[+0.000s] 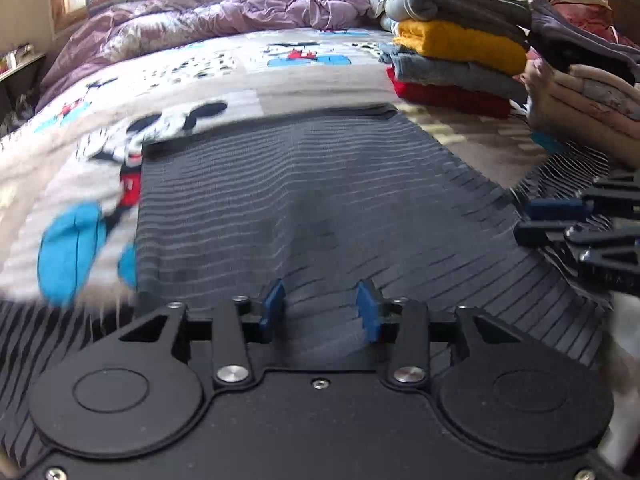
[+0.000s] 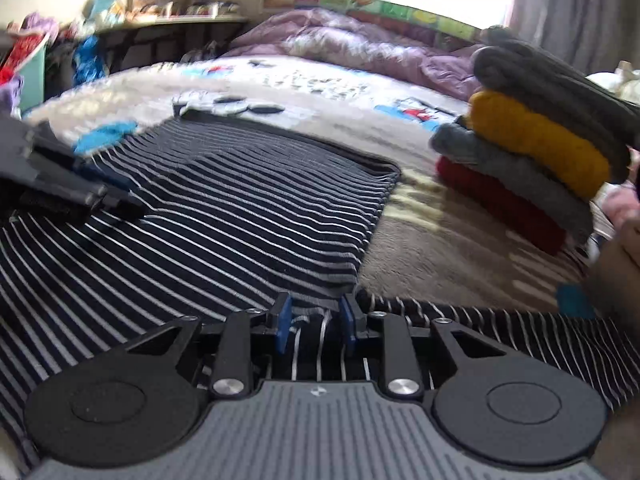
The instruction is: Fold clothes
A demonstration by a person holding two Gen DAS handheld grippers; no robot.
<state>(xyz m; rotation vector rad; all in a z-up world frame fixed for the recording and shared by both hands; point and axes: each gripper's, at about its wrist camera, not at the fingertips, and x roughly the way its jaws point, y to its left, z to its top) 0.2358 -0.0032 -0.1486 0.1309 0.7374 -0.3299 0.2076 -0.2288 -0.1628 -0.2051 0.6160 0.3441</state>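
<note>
A dark garment with thin pale stripes [image 1: 300, 184] [image 2: 240, 208] lies spread on the bed, its upper layer folded over with a straight edge on the right. My left gripper [image 1: 320, 304] hovers low over the near part of it, blue pads apart and open, fabric flat beneath. It also shows at the left edge of the right wrist view [image 2: 120, 196]. My right gripper [image 2: 316, 316] sits at the folded layer's near right corner, pads close together with bunched striped fabric between them. In the left wrist view the right gripper [image 1: 528, 220] reaches in from the right.
A stack of folded clothes [image 1: 460, 52] [image 2: 540, 152], grey, yellow, grey and red, stands on the bed to the right. The cartoon-print blanket [image 1: 240, 72] [image 2: 320, 88] covers the bed. A purple duvet [image 1: 240, 12] is heaped at the far end. A cluttered shelf [image 2: 160, 20] lines the far left.
</note>
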